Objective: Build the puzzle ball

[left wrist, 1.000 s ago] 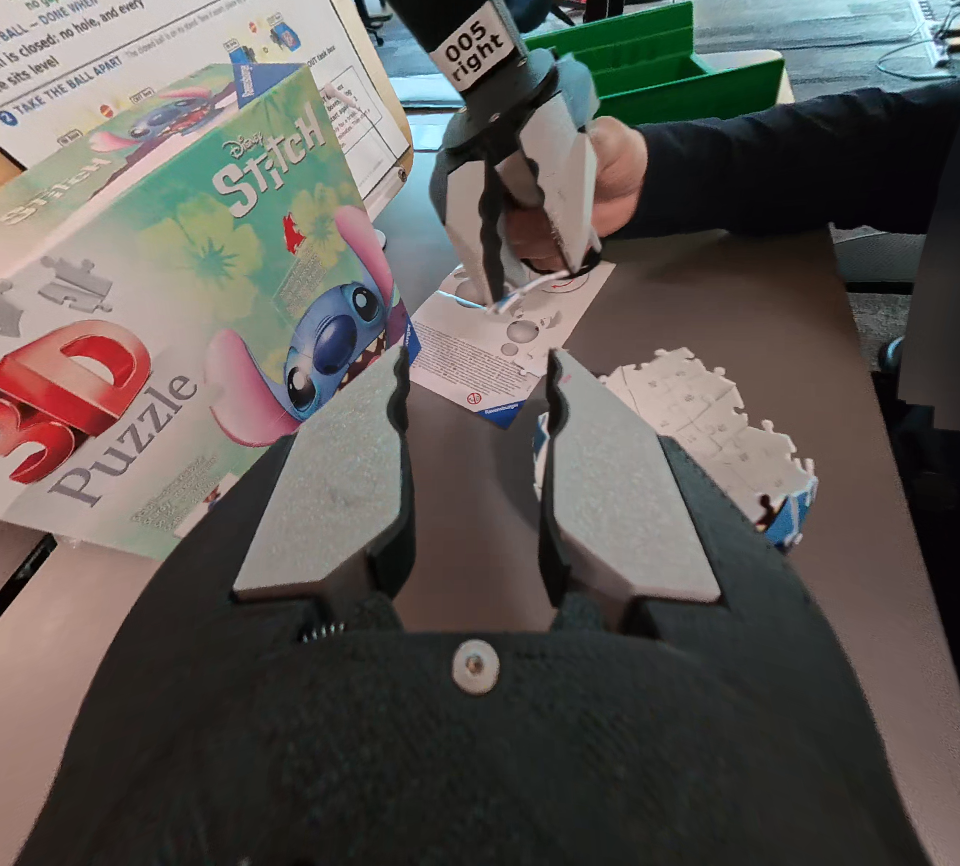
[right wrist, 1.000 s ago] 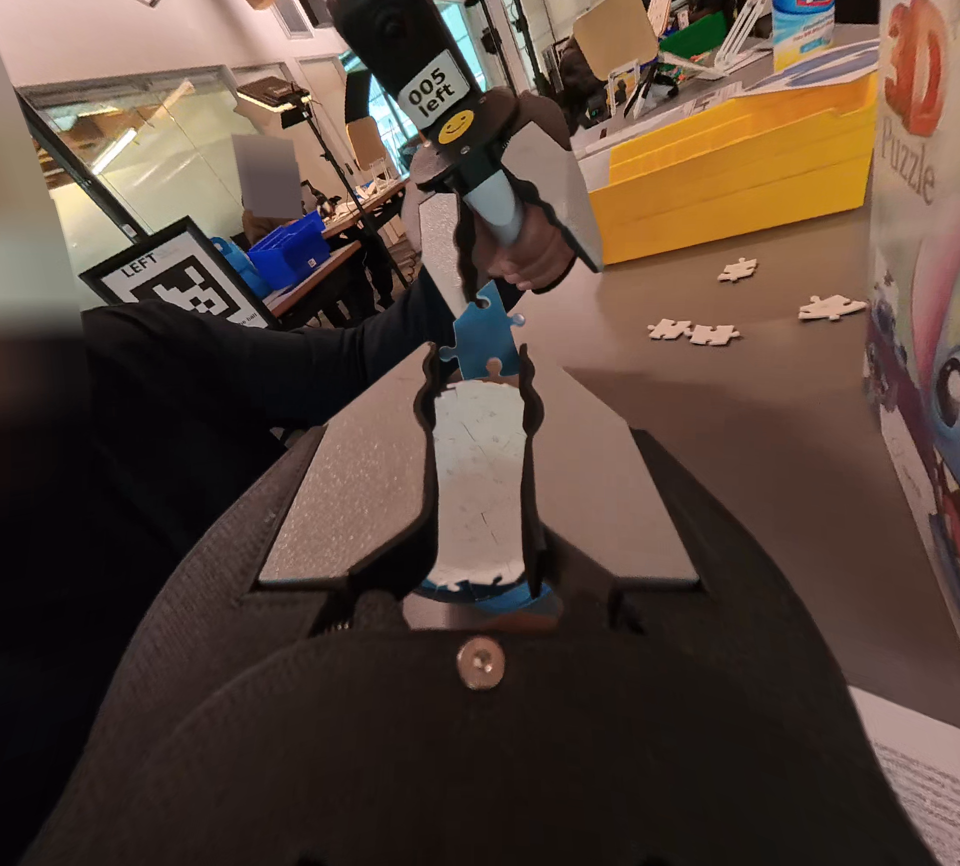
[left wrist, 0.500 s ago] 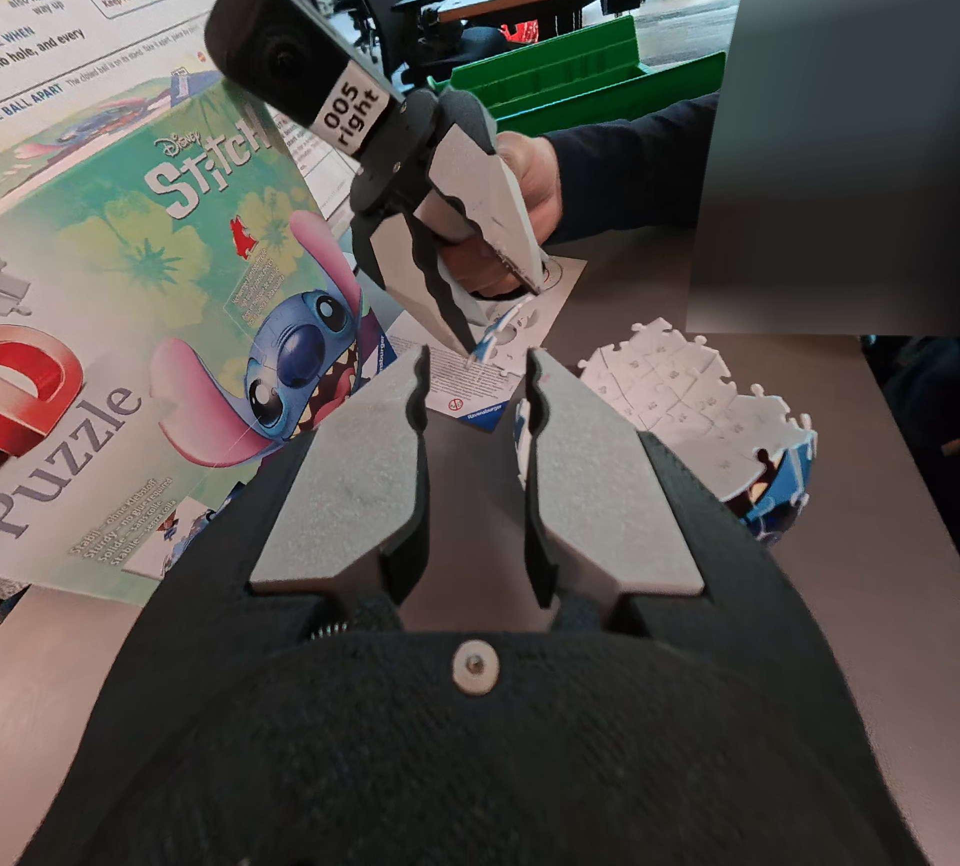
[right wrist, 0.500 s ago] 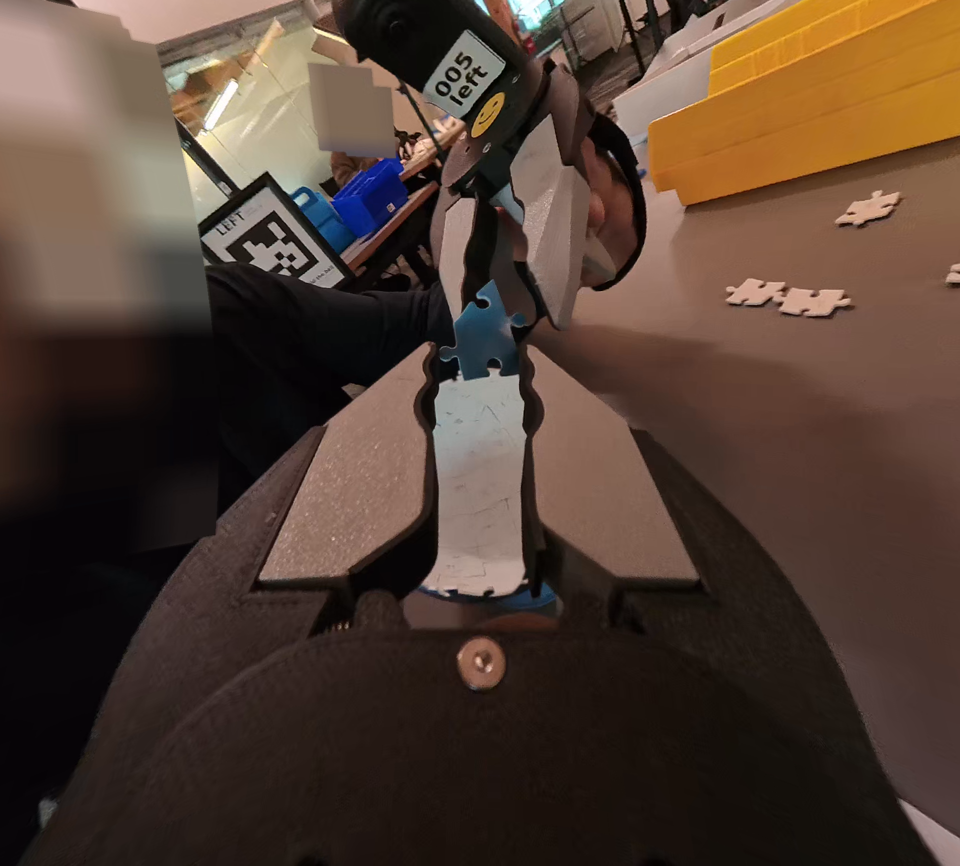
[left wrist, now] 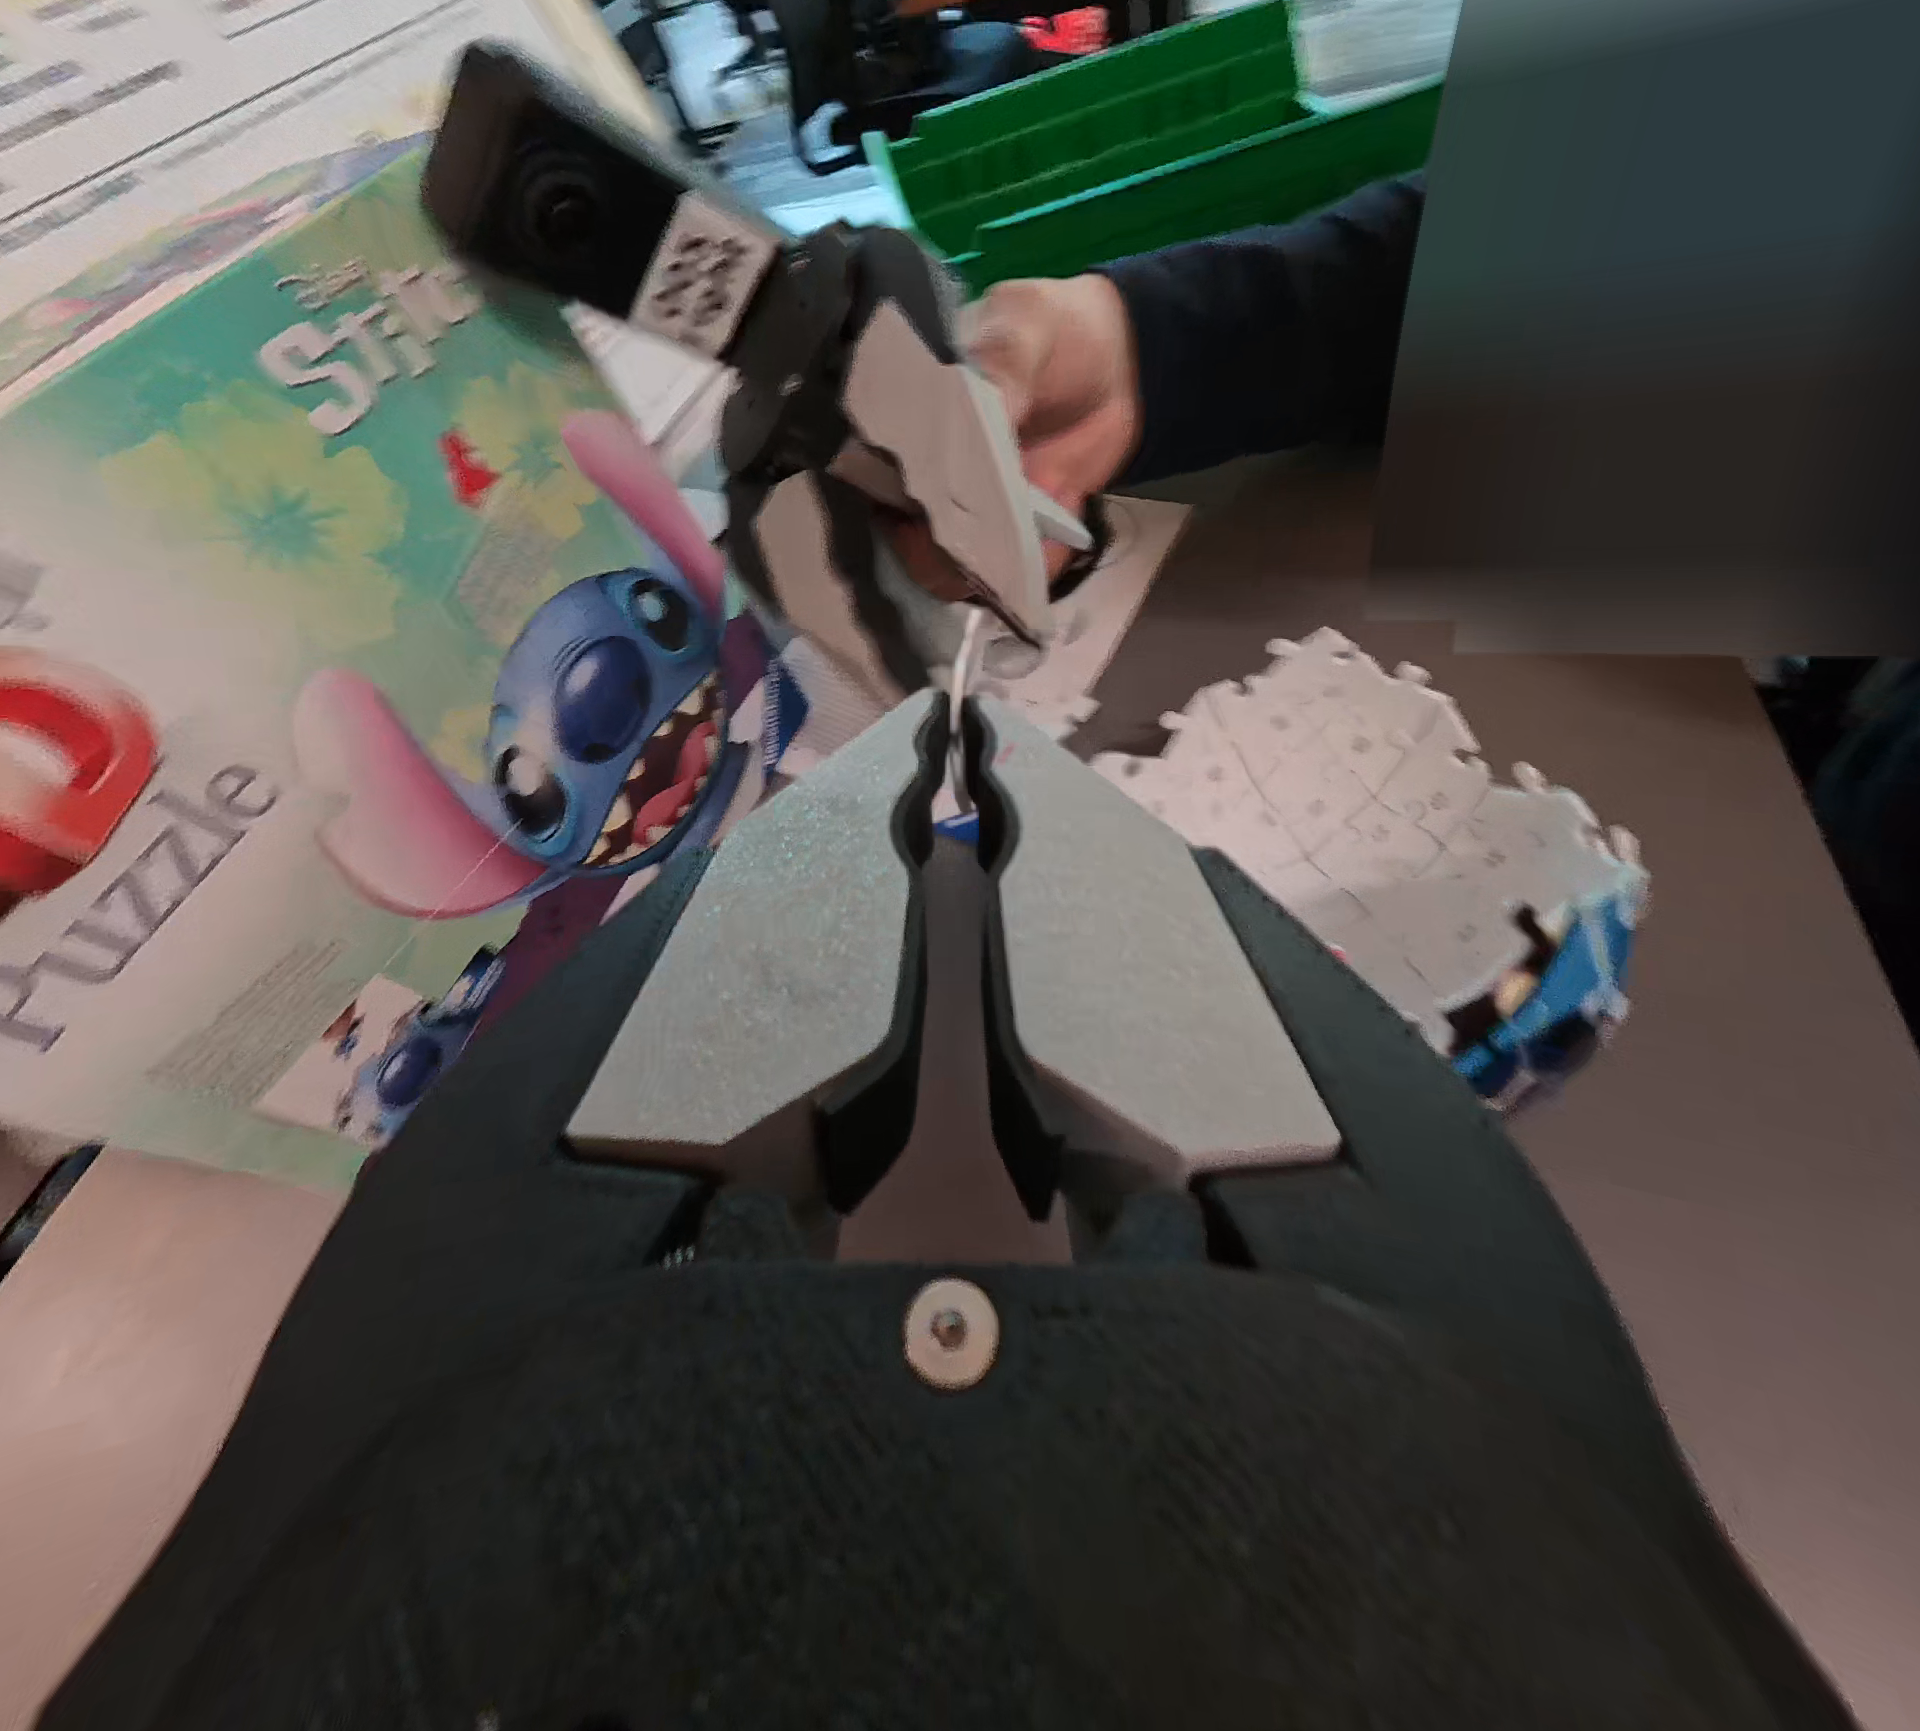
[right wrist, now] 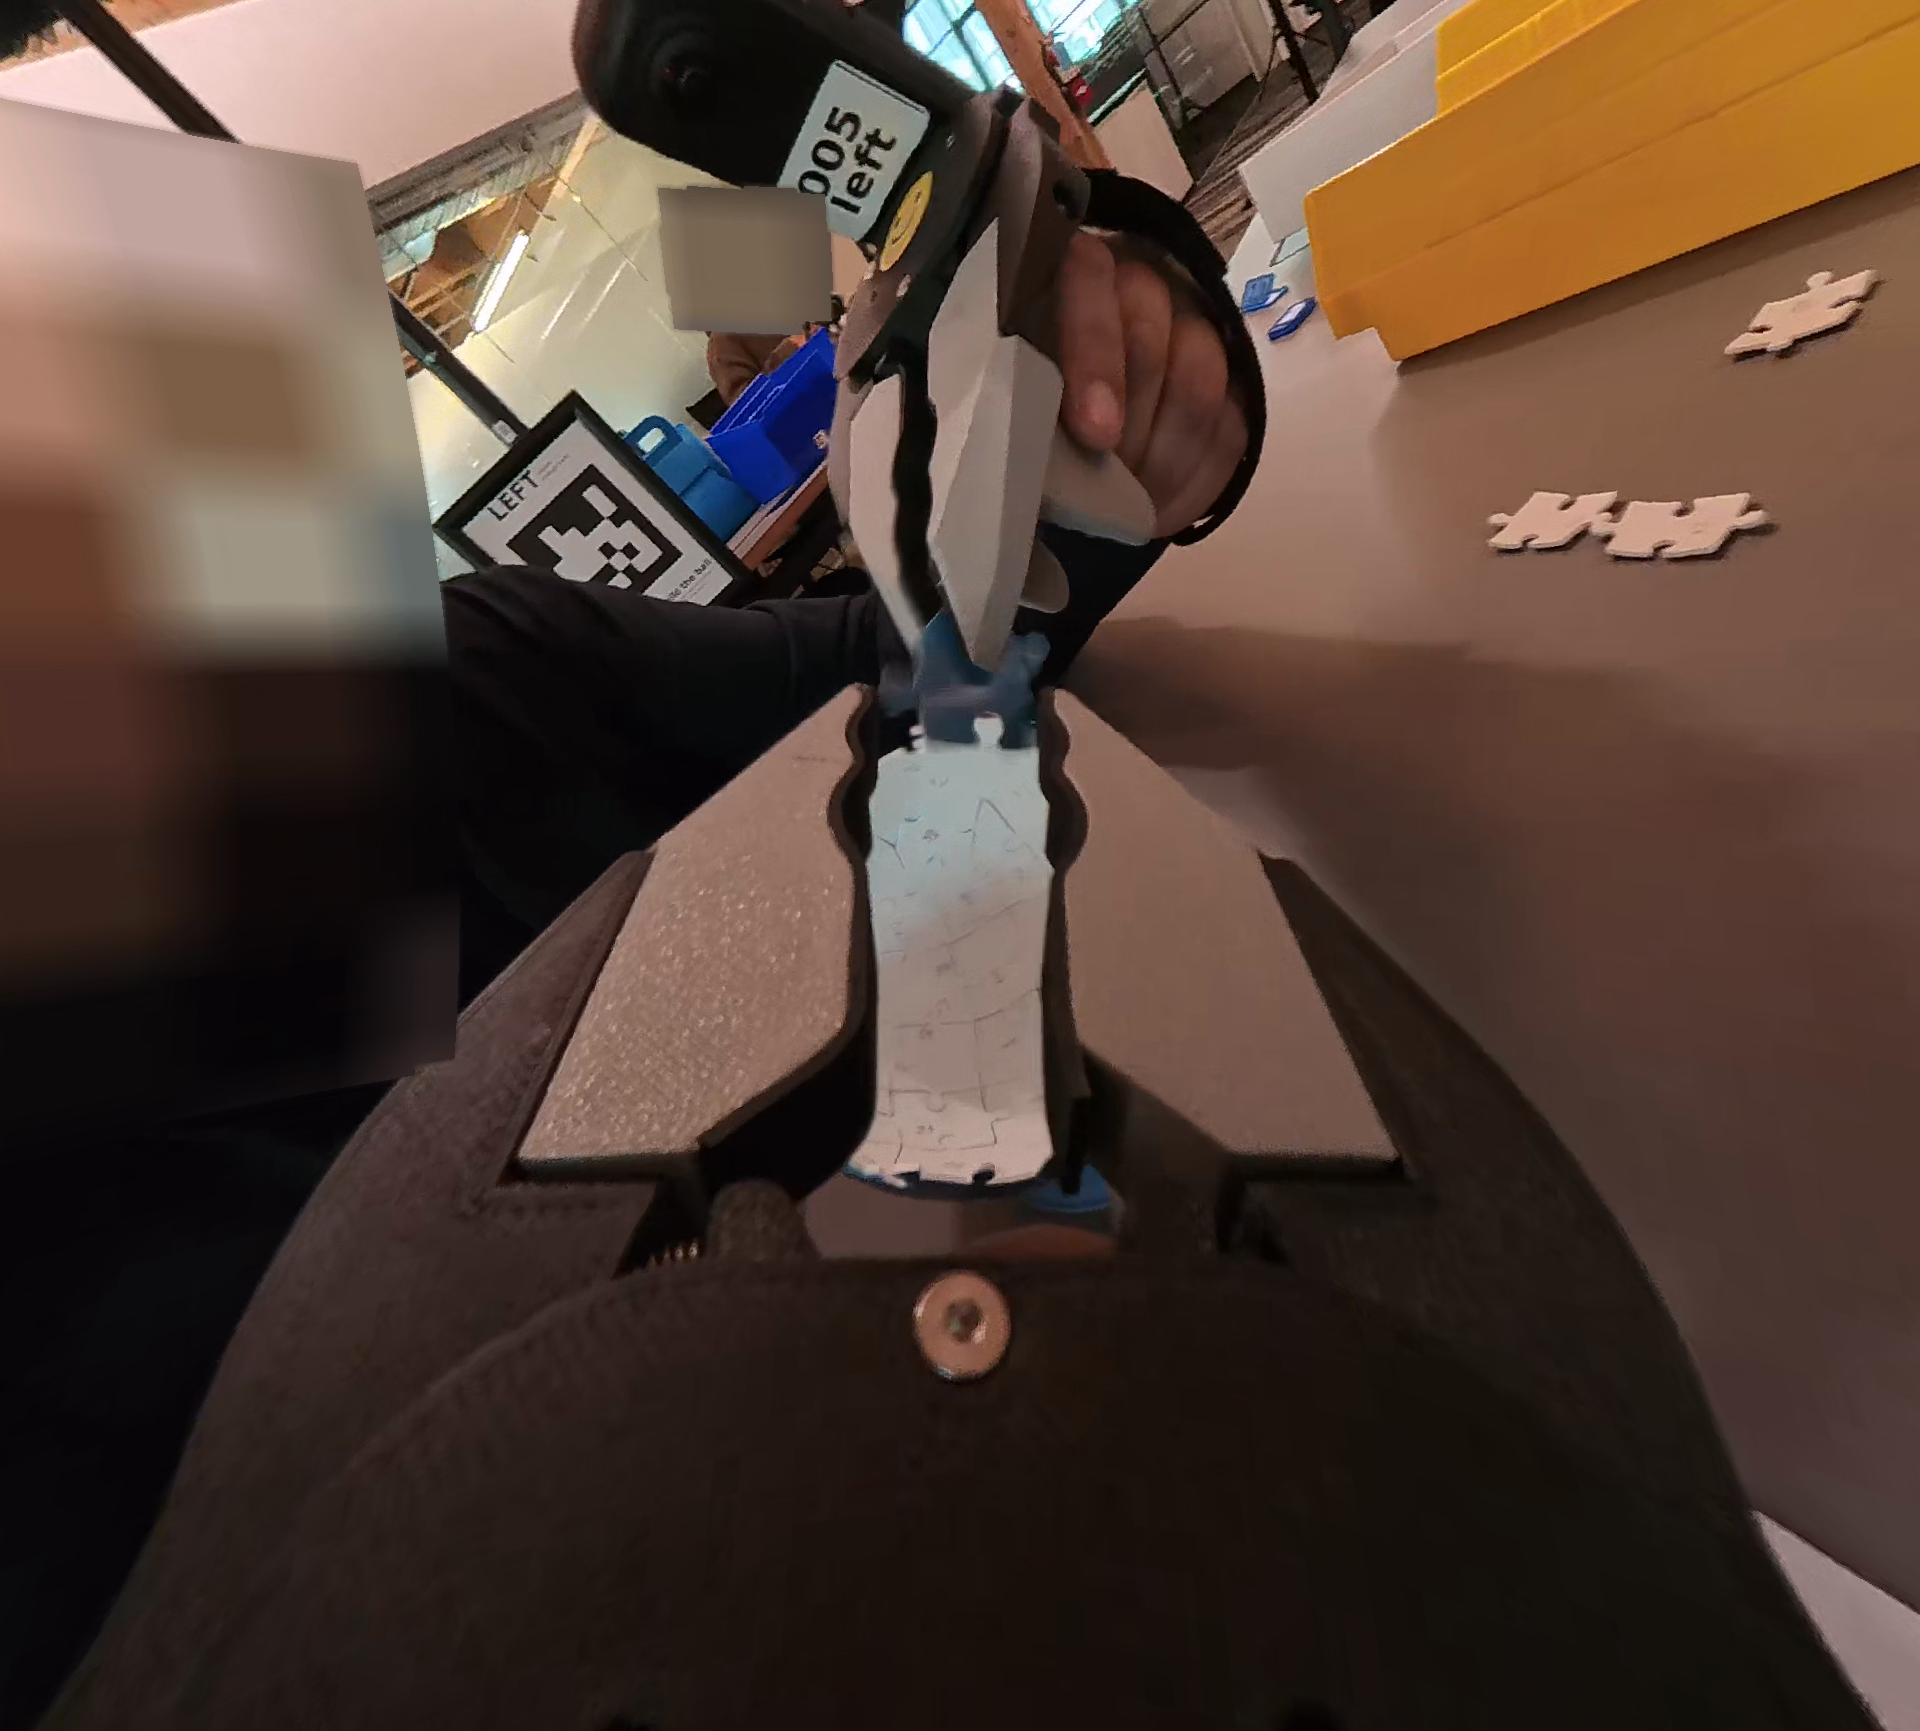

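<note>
The left gripper [left wrist: 951, 731], low centre of the left wrist view, has grey, grainy finger plates on wavy black rubber edges, and its tips are pinched on a thin blue piece [left wrist: 954, 814] seen edge-on. In the right wrist view the same piece [right wrist: 961, 689] shows its knobbed jigsaw outline, matte blue, at mid-frame, touching the top edge of a curved strip [right wrist: 956, 954].

That strip is a band of joined pieces, pale and faintly lined on the side facing the camera, blue along its bottom rim. The right gripper [right wrist: 956, 725] clamps it between both fingers, the strip running the whole length of the gap. In the left view the right gripper [left wrist: 935, 642] hangs point-down from the upper centre, held by a hand [left wrist: 1060, 393] in a dark sleeve.

The half-built ball [left wrist: 1382, 850], a white bowl-like shell with toothed rim and blue outer skin, lies at right of the left view on a smooth brown table [left wrist: 1714, 1266]. A glossy cardboard box [left wrist: 312, 642] stands at left.

In the right view, the hand [right wrist: 1153, 393] wraps the left gripper's handle, tilted down toward the strip. Flat white loose pieces [right wrist: 1621, 523] lie at right, near yellow bins [right wrist: 1621, 154] at upper right.
</note>
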Motion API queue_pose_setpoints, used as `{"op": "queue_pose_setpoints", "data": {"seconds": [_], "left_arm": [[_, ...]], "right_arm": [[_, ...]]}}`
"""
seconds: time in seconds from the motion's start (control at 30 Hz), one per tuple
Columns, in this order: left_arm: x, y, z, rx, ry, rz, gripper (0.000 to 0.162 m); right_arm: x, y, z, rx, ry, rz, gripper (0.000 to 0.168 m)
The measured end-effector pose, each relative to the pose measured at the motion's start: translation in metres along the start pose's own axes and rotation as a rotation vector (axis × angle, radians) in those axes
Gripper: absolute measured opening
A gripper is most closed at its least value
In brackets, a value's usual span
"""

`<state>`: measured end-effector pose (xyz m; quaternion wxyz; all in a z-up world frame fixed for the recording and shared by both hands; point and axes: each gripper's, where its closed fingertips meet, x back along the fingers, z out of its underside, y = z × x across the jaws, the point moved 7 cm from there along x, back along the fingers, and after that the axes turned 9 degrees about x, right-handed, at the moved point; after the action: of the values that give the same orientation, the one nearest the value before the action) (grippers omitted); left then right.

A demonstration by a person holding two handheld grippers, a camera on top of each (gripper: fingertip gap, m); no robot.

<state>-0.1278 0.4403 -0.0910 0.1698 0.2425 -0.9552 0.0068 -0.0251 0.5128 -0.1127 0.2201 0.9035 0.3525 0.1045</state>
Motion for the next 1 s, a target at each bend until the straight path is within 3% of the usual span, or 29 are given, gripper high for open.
{"op": "queue_pose_setpoints", "data": {"seconds": [0.07, 0.2, 0.3, 0.53, 0.63, 0.7, 0.8, 0.9, 1.0], "left_arm": [[0.002, 0.011, -0.003, 0.137, -0.045, -0.028, 0.000], [0.008, 0.030, -0.002, 0.527, -0.158, 0.096, 0.000], [0.012, 0.039, 0.001, 0.698, -0.237, 0.172, 0.000], [0.009, 0.037, 0.002, 0.689, -0.236, 0.172, 0.000], [0.008, 0.039, 0.003, 0.677, -0.236, 0.139, 0.000], [0.009, 0.040, 0.003, 0.686, -0.253, 0.146, 0.000], [0.009, 0.040, 0.003, 0.694, -0.264, 0.150, 0.000], [0.004, 0.037, 0.004, 0.683, -0.246, 0.158, 0.000], [0.001, 0.034, 0.003, 0.666, -0.242, 0.153, 0.000]], "right_arm": [[0.007, -0.002, -0.007, 0.028, 0.000, 0.098, 0.024], [0.025, 0.009, -0.031, 0.148, -0.071, 0.274, 0.018], [0.029, 0.013, -0.038, 0.215, -0.071, 0.393, 0.015], [0.009, 0.011, -0.029, 0.290, 0.079, 0.528, 0.018], [0.004, 0.012, -0.028, 0.317, 0.100, 0.555, 0.009], [0.001, 0.015, -0.027, 0.317, 0.094, 0.522, 0.004], [-0.003, 0.016, -0.026, 0.284, 0.086, 0.474, 0.015], [0.000, 0.013, -0.026, 0.303, 0.075, 0.518, 0.000], [0.001, 0.014, -0.026, 0.306, 0.097, 0.511, 0.000]]}}
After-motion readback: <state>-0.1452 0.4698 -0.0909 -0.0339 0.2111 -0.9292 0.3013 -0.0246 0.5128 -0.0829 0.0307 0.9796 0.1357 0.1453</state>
